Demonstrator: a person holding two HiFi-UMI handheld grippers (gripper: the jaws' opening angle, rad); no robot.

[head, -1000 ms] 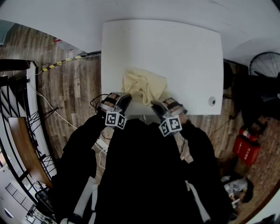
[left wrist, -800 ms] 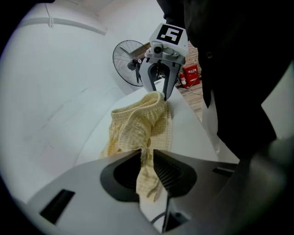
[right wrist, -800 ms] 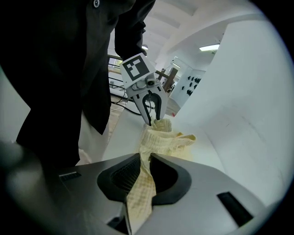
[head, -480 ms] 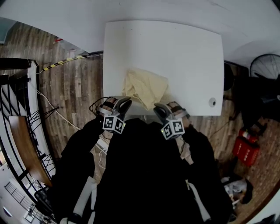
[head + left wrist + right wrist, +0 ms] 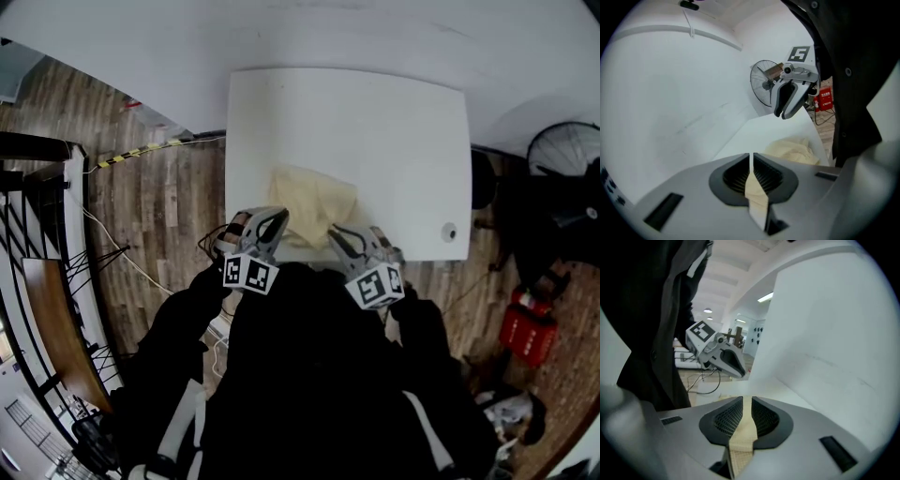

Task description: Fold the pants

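Cream pants (image 5: 314, 202) lie bunched on the white table (image 5: 375, 122), close to its 6 o'clock edge and a little left of the middle in the head view. The left claw (image 5: 274, 223) sits at the heap's 7 o'clock corner and the right claw (image 5: 339, 236) at its 5 o'clock corner, both just over the table's near edge.

In the left gripper view the left claw (image 5: 751, 158) has its jaws nearly together, pinching a thin fold of the cream cloth (image 5: 757, 199) that runs back between the pads. Beyond it, at 1 o'clock, the right claw (image 5: 790, 96) hangs in front of a floor fan (image 5: 761, 84).

In the right gripper view the right claw (image 5: 746, 401) has just been opening a little. Its jaws stand slightly apart, and a thicker band of cloth (image 5: 742, 439) fills the gap and is gripped by the pads. A small round thing (image 5: 449, 232) rests near the table's 4 o'clock corner.
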